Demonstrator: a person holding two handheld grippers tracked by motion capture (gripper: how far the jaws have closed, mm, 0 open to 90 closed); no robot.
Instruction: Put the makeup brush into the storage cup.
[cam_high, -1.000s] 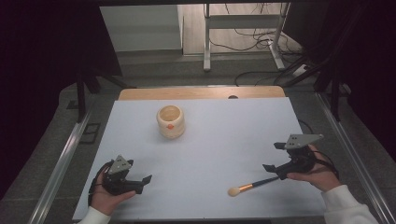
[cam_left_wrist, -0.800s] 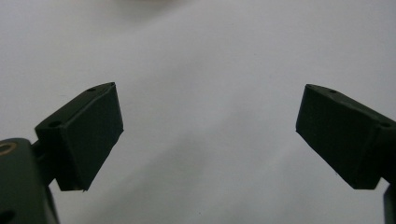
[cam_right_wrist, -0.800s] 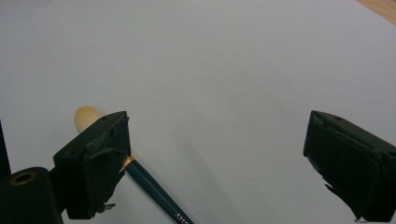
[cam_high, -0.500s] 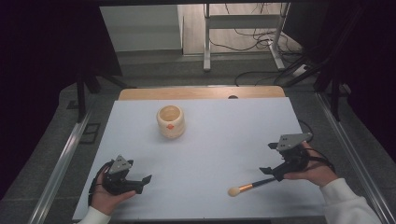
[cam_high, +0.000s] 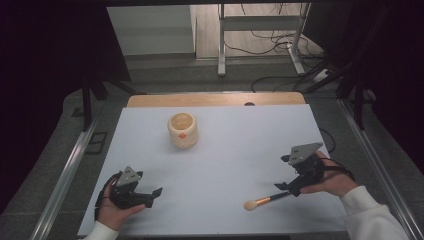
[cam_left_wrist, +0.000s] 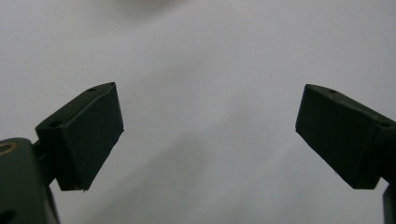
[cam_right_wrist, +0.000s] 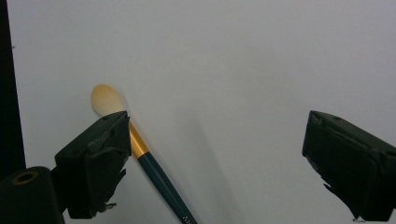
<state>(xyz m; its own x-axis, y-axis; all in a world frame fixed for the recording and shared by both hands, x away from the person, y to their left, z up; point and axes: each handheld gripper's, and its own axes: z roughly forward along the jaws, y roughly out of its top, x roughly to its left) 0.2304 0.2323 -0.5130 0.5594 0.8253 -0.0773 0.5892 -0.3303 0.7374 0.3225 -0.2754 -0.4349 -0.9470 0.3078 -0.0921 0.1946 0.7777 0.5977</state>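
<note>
My right gripper (cam_high: 295, 186) has slid left and down toward the lower right of the high view over the last second, closing in on the brush (cam_high: 265, 201), which has not moved. It lies on the white table (cam_high: 240, 150) low and right of centre, its pale tuft pointing lower left and its dark handle running up toward my right hand (cam_high: 330, 180).

In the right gripper view the jaws stand wide apart. The brush (cam_right_wrist: 140, 154) runs from the tuft at upper left down to the bottom edge, passing just beside the left jaw, not centred between the two. I cannot tell whether that jaw touches it. I judge I am lining up a grasp on the handle, and would need to shift sideways to bring it into the gap before closing.

My left gripper (cam_high: 135, 192) sits unmoved at the lower left of the high view, jaws wide in its own view with bare table between them.

The cup (cam_high: 183, 129) stands upright in the upper middle, well apart from both grippers. It may be where the brush goes.
</note>
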